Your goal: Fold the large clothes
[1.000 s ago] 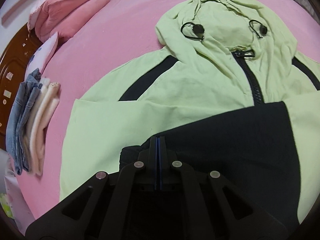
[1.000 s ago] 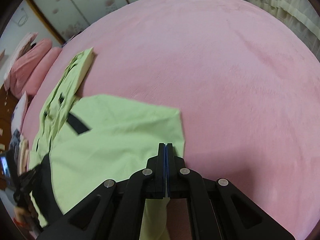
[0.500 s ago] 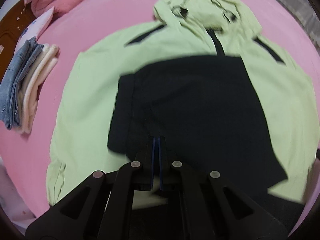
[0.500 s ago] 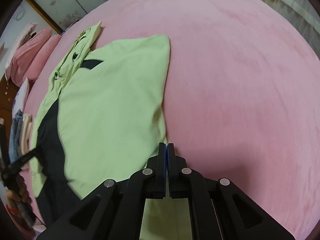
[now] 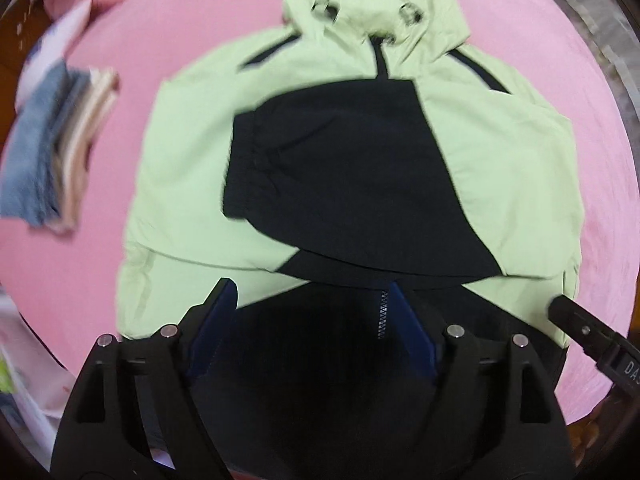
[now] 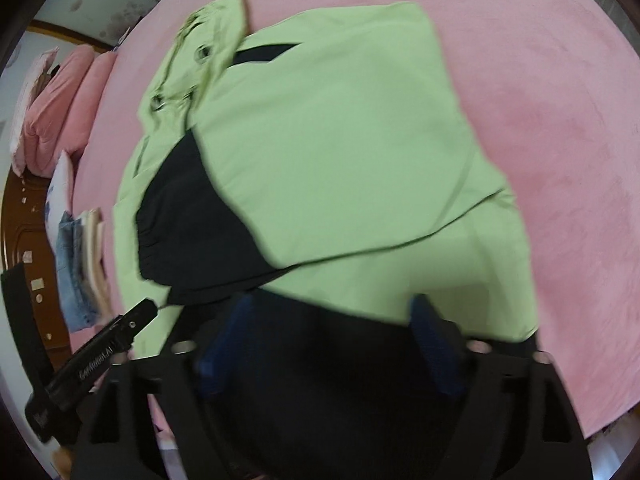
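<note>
jacket point(image 5: 180, 168) sleeves folded in, on bed point(image 5: 560, 40) | both jaws apart

- Setting: a home bedroom.
- A bed is seen, covered with a pink bedspread point(image 6: 540, 80).
- Pink pillows point(image 6: 60, 108) are stacked at its head, against a dark wooden headboard point(image 6: 20, 248).
- Folded clothes point(image 5: 60, 140) are piled on the bedspread.
- Floral-patterned wardrobe doors point(image 6: 108, 8) are seen behind.
</note>
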A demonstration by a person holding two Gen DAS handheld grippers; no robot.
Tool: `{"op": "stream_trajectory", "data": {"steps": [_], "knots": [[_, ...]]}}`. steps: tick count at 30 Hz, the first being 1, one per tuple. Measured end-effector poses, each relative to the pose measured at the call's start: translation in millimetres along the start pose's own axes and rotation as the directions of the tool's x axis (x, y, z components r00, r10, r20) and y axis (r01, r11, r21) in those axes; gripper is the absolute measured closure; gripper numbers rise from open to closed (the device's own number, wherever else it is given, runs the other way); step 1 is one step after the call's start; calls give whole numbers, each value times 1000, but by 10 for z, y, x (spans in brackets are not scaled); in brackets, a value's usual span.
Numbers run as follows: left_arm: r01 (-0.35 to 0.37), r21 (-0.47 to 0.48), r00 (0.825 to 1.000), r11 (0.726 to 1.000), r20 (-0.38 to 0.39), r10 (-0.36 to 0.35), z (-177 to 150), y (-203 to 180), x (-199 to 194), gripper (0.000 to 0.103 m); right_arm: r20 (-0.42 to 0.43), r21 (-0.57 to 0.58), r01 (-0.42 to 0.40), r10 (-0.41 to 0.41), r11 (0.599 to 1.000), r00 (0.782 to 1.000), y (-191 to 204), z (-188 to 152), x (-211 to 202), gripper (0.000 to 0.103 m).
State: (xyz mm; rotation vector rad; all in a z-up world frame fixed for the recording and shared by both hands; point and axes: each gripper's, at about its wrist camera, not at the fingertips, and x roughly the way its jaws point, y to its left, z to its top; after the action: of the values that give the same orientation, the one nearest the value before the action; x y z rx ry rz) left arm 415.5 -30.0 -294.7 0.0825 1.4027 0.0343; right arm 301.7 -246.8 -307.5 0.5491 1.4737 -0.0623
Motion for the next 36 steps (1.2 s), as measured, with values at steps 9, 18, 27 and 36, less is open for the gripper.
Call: {"op": "stream_trajectory", "data": {"steps": [9,18,27,36], "knots": [[-3,104,1000,995,-25,6,147,36,-445,27,-42,-157,-29,23,987,999,899,-30,-332,13],[-15,99,1000,995,-15,17,631,299,-537,27,-137,-257,-65,30,964,990,1459,436,-303,10],[-37,280,999,959,-27,46,1645,528,-569,27,-190,-304,-47,-13,952,982,1738,1669,-443,10],[179,258,963,949,-243,-116,3492,829,-202,27,-180,-289,28,-83,957,980,1960,3560,-627,10]]}}
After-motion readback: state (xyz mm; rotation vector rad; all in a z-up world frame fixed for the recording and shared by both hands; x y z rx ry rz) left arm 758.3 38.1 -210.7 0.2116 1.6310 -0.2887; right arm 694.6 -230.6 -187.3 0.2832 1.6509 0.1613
